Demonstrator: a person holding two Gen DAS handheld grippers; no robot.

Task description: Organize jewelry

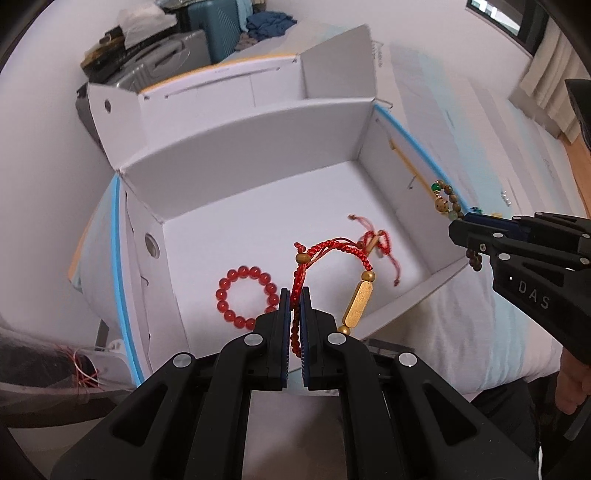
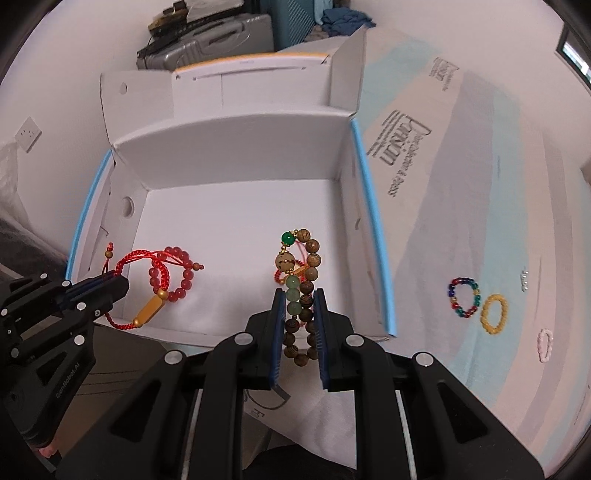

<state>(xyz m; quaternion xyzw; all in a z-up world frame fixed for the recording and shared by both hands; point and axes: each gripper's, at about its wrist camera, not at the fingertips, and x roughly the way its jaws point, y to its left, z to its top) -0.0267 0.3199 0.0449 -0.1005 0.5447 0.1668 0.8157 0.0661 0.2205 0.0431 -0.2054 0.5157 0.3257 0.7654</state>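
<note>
An open white box (image 1: 258, 144) (image 2: 236, 147) with blue edges stands on the bed. My left gripper (image 1: 295, 295) is shut on a red cord bracelet with a gold bar (image 1: 356, 306), held over the box's front edge; it also shows in the right wrist view (image 2: 147, 310). A red bead bracelet (image 1: 245, 297) (image 2: 173, 273) lies inside the box. A second red cord piece (image 1: 373, 240) lies on the box floor. My right gripper (image 2: 299, 295) is shut on a wooden bead bracelet with green beads (image 2: 306, 295) (image 1: 445, 201) above the box's front right.
On the bedsheet right of the box lie a multicolour bead ring (image 2: 463, 297), a yellow bead ring (image 2: 493, 314), a small pink ring (image 2: 545, 345) and a small silver piece (image 2: 523, 278). Suitcases (image 1: 207, 33) and clutter stand behind the box.
</note>
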